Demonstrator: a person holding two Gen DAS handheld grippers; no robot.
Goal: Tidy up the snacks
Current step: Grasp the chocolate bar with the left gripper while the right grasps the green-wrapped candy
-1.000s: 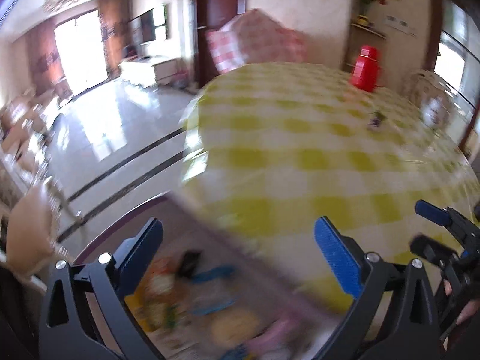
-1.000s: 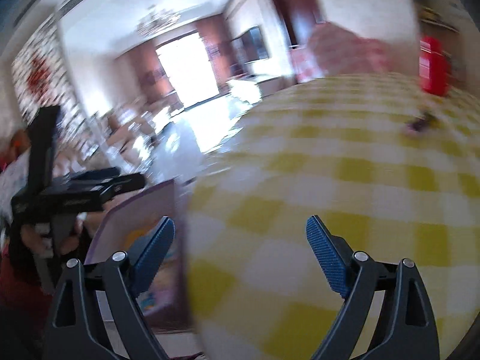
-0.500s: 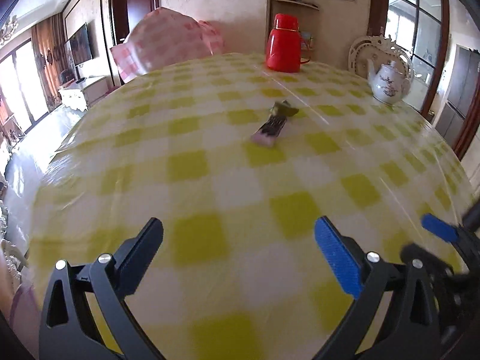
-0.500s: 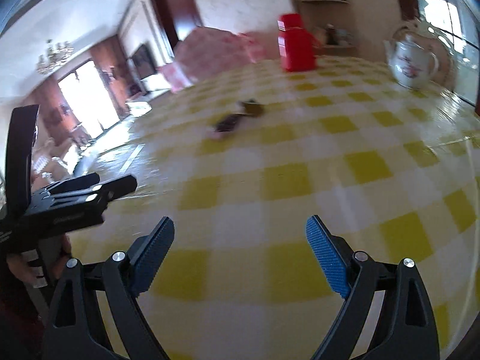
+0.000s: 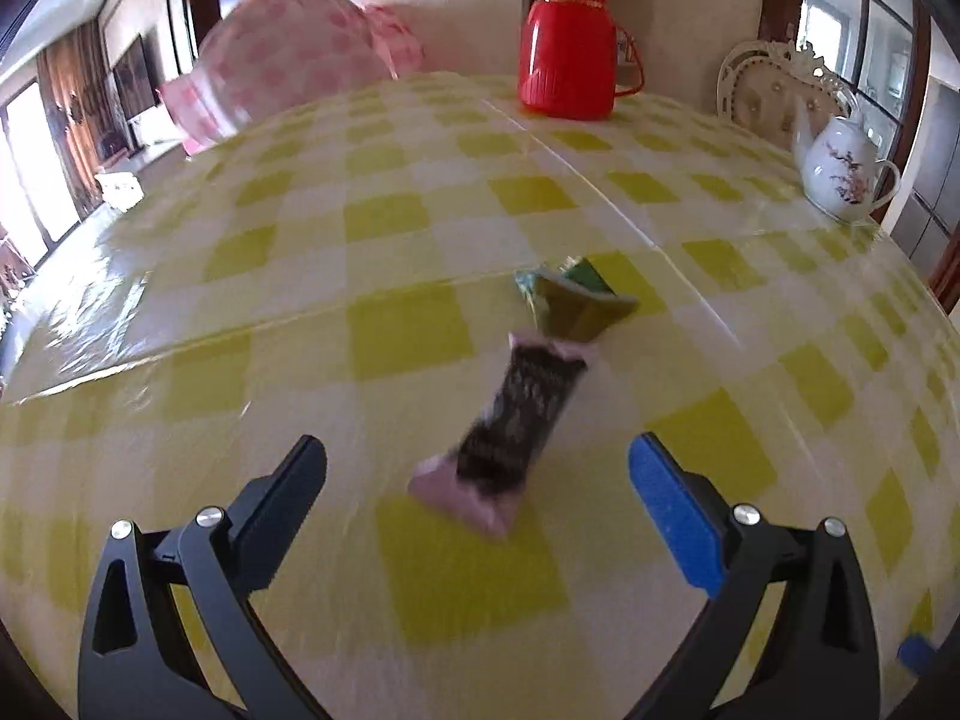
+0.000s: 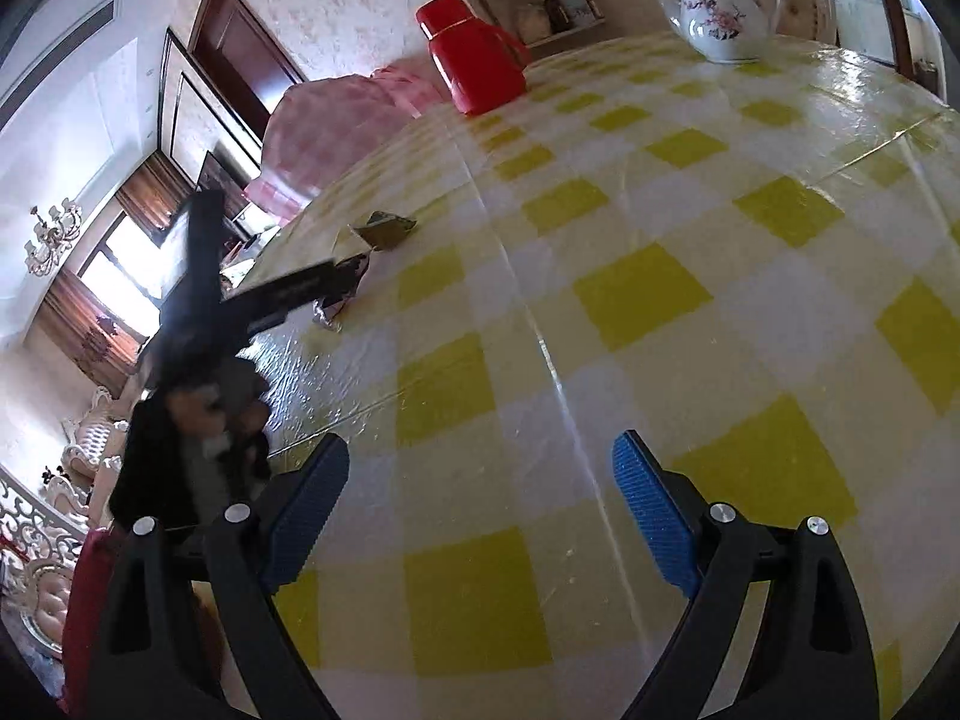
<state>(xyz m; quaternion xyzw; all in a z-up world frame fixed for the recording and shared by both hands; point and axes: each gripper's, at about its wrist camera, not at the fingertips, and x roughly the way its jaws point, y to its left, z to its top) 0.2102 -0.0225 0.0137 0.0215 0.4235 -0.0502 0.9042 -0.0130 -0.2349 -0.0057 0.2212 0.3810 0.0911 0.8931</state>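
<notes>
A pink-and-black snack bar (image 5: 510,427) lies on the yellow checked tablecloth (image 5: 408,336), with a green snack packet (image 5: 577,299) just beyond its far end. My left gripper (image 5: 477,471) is open and empty, just above the table, its jaws standing either side of the bar's near end. In the right wrist view my right gripper (image 6: 480,480) is open and empty over bare cloth. There the left gripper (image 6: 288,291) reaches in from the left, partly hiding the bar (image 6: 336,306); the green packet (image 6: 384,229) lies beyond.
A red thermos (image 5: 570,42) stands at the table's far side and a white teapot (image 5: 843,171) at the far right. A pink checked cushion (image 5: 288,78) sits behind the far left edge. A white chair back (image 5: 774,90) stands behind the teapot.
Both grippers swung from the table's left edge and a box of snacks to face the table. The left gripper has moved forward up to the snack bar. Both stay open.
</notes>
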